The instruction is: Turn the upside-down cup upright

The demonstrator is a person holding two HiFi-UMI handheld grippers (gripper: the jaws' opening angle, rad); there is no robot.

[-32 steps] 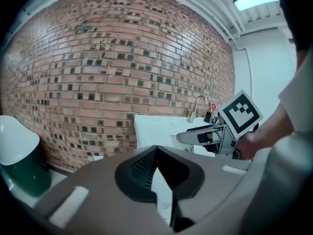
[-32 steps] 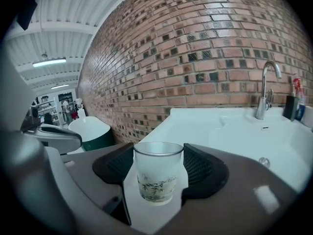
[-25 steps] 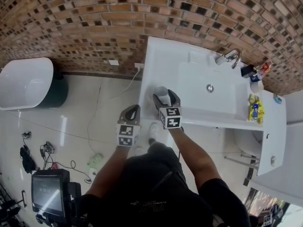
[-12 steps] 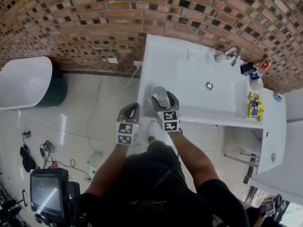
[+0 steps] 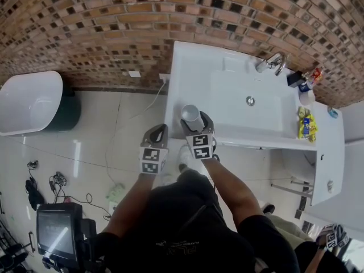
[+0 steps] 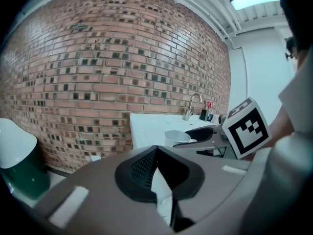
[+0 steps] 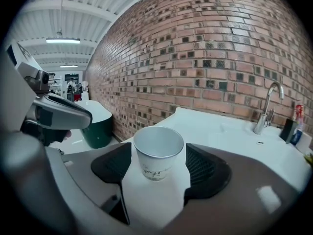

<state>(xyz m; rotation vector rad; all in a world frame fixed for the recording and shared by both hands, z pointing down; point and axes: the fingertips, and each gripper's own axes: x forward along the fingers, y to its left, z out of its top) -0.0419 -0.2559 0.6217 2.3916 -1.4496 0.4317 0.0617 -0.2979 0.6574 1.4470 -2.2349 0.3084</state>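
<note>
A white paper cup (image 5: 191, 116) stands upright, mouth up, near the front left corner of the white vanity top (image 5: 187, 67). My right gripper (image 5: 197, 125) straddles it. In the right gripper view the cup (image 7: 157, 153) sits between the two black pads (image 7: 208, 168) with a gap on each side. The jaws have just been opening and stand open around the cup. My left gripper (image 5: 156, 133) hangs off the counter's left edge over the floor, shut and holding nothing. From the left gripper view the cup (image 6: 177, 137) shows ahead, beside the right gripper (image 6: 205, 132).
The sink basin (image 5: 250, 104) with a chrome faucet (image 5: 272, 63) fills the counter's right part. Bottles and a yellow pack (image 5: 306, 127) lie at its far right. A brick wall (image 5: 85, 27) runs behind. A white tub (image 5: 28, 101) and a monitor (image 5: 57, 232) stand on the floor at left.
The right gripper's jaws have spread away from the cup's sides and the gripper has rolled and shifted slightly. The cup stays upright on the counter. The left gripper has not moved.
</note>
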